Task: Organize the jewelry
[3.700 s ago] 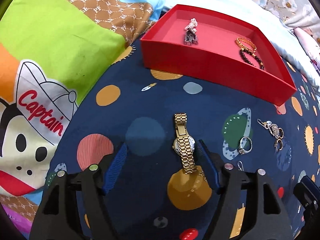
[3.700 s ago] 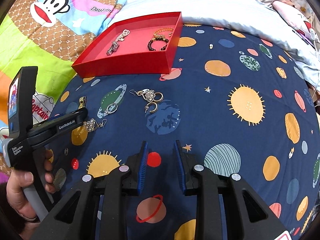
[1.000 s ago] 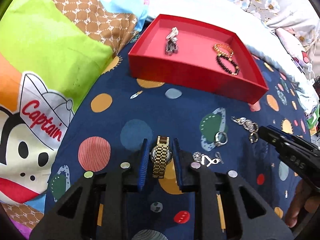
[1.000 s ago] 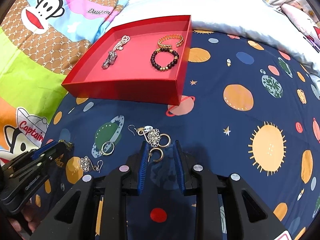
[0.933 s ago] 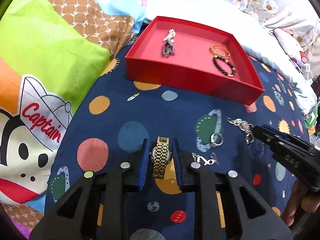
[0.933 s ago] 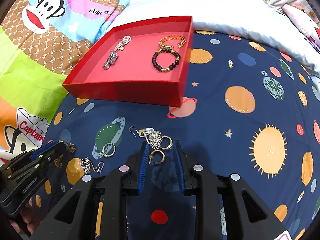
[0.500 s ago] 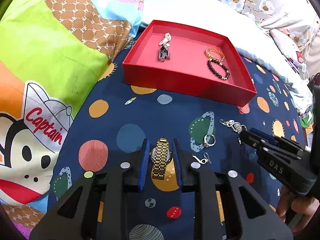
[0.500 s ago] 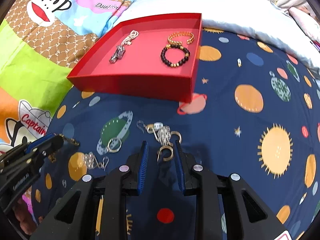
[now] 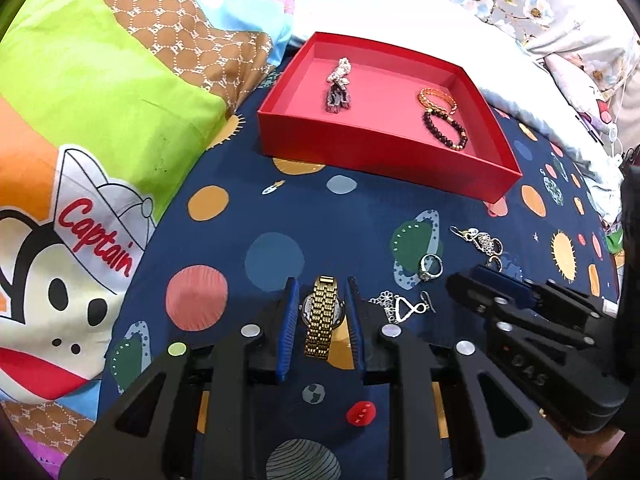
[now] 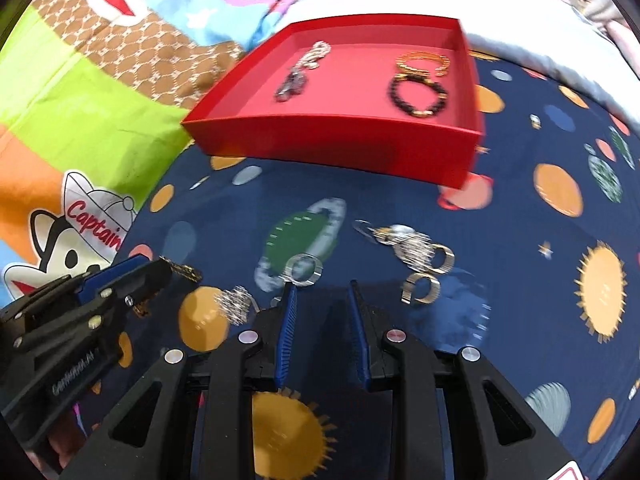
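Observation:
My left gripper (image 9: 322,282) is shut on a gold link watch (image 9: 320,320), held lengthwise between the blue pads above the navy planet-print bedspread. My right gripper (image 10: 323,286) hangs just over the bedspread, its jaws a narrow gap apart with nothing between them. A silver ring (image 10: 304,270) lies at its left fingertip. A cluster of hoop and filigree earrings (image 10: 416,256) lies to its right, and a silver drop earring (image 10: 236,302) to its left. The red tray (image 9: 380,152) stands farther back and holds a silver chain (image 9: 338,88), a gold bracelet (image 9: 436,98) and a dark bead bracelet (image 9: 444,130).
A cartoon-print quilt (image 9: 100,100) rises along the left. A white pillow (image 9: 400,12) and floral bedding lie behind the tray. The two grippers are close together, with the right one (image 9: 480,276) just right of the left one's fingers.
The right gripper has slid left over the bedspread; the earring cluster that lay between its tips is now to their right. The left gripper keeps the watch and has barely moved.

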